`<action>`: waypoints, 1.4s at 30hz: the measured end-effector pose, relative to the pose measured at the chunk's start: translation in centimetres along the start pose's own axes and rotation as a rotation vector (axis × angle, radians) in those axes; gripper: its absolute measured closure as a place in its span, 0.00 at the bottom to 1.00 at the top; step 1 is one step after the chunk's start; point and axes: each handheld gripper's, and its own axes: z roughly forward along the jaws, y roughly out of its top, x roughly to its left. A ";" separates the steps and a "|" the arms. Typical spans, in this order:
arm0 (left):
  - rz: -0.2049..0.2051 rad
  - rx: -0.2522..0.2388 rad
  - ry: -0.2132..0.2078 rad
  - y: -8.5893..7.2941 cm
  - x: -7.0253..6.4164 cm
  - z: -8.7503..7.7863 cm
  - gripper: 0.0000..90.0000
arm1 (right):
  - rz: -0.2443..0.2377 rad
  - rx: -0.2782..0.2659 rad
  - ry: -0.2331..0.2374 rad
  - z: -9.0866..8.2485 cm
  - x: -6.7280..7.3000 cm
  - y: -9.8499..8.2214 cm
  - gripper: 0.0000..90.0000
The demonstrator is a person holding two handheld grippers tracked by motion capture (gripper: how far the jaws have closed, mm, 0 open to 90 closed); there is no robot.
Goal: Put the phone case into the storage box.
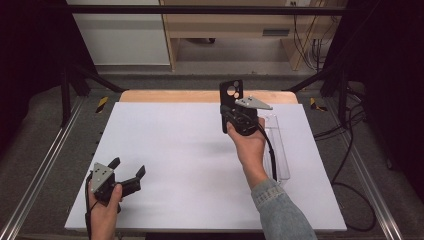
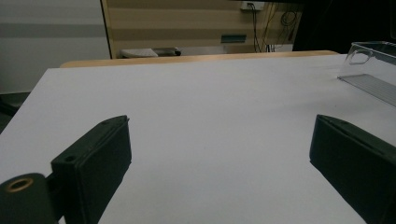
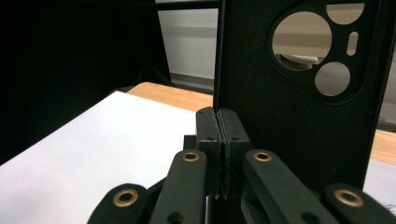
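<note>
Black phone case held upright in the air, clear case waiting on the table.

The white table (image 1: 165,165) carries a clear case (image 1: 278,145) near its right edge. Above its far edge the right gripper (image 1: 233,106) is clamped on the black phone case (image 3: 299,93), pinching one thin side wall: light, slightly flexible and probably prone to swinging. The left gripper (image 1: 129,169) hovers near the left front corner, jaws apart.

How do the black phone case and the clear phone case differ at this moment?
The black phone case is opaque and matte; the clear phone case is see-through. The black one stands upright in the air, pinched at its edge by the right gripper; the clear one lies flat on the white table, apart from both grippers. Both show camera cutouts at one end.
</note>
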 end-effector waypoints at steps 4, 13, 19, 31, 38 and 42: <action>0.002 -0.001 -0.004 0.0 0.1 0.0 0.06 | -0.006 -0.010 -0.021 -0.4 -0.7 0.4 0.98; 0.024 -0.024 -0.005 -0.1 0.7 -0.4 0.05 | -0.020 -0.038 -0.066 -1.3 -2.5 0.9 0.98; 0.035 -0.016 -0.008 -0.1 0.6 -0.3 0.05 | -0.017 -0.050 -0.089 -2.0 -3.4 0.9 0.98; 0.037 -0.009 -0.011 -0.3 0.7 -0.2 0.05 | 0.017 -0.057 -0.152 -2.4 -5.9 0.3 0.98; 0.033 -0.015 -0.019 -0.3 0.7 -0.2 0.05 | 0.023 -0.047 -0.187 -2.0 -7.0 0.0 0.98; 0.015 -0.021 -0.025 -0.4 0.9 -0.2 0.05 | 0.030 -0.048 -0.202 -1.8 -7.5 -0.3 0.98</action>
